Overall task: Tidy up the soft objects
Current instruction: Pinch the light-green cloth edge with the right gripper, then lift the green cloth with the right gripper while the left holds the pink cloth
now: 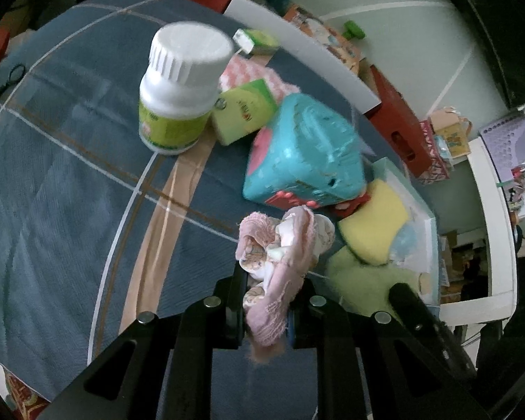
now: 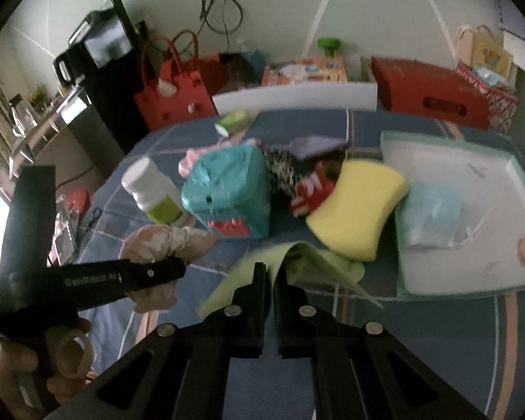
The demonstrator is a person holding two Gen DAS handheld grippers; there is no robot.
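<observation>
Left gripper (image 1: 274, 301): closed on a pink cloth (image 1: 280, 255), a crumpled towelling piece bunched between the two fingers and rising beyond their tips, held over the blue plaid bedspread (image 1: 70, 182). Same left gripper in the right wrist view (image 2: 164, 269), entering from the left in a bare hand (image 2: 42, 367), pink cloth (image 2: 164, 245) wadded at its tip.

Right gripper (image 2: 270, 280): fingers nearly together, pinching the raised fold of a light green cloth (image 2: 311, 259), rest of the cloth lying on the bedspread just in front of the yellow sponge (image 2: 357, 206). Light green cloth in the left wrist view (image 1: 360, 280), beside the pink cloth and below the sponge (image 1: 374, 224).

Yellow sponge: tilted, leaning over the near-left corner of a shallow pale box lid (image 2: 514, 175); inside the lid, a pale blue soft item (image 2: 434, 213), blurred.

Teal toy (image 1: 304, 154): tipped on the bedspread, red buttons along its lower edge, between the sponge and a white-capped bottle (image 1: 178, 87) with a green label, standing upright.

Behind the bottle: a yellow-green sponge block (image 1: 243, 112) touching a pink-and-white striped cloth (image 1: 252, 77).

Behind the teal toy, right wrist view: a black-and-white patterned fabric (image 2: 280, 168) and a red item with white lettering (image 2: 309, 192), details blurred.
</observation>
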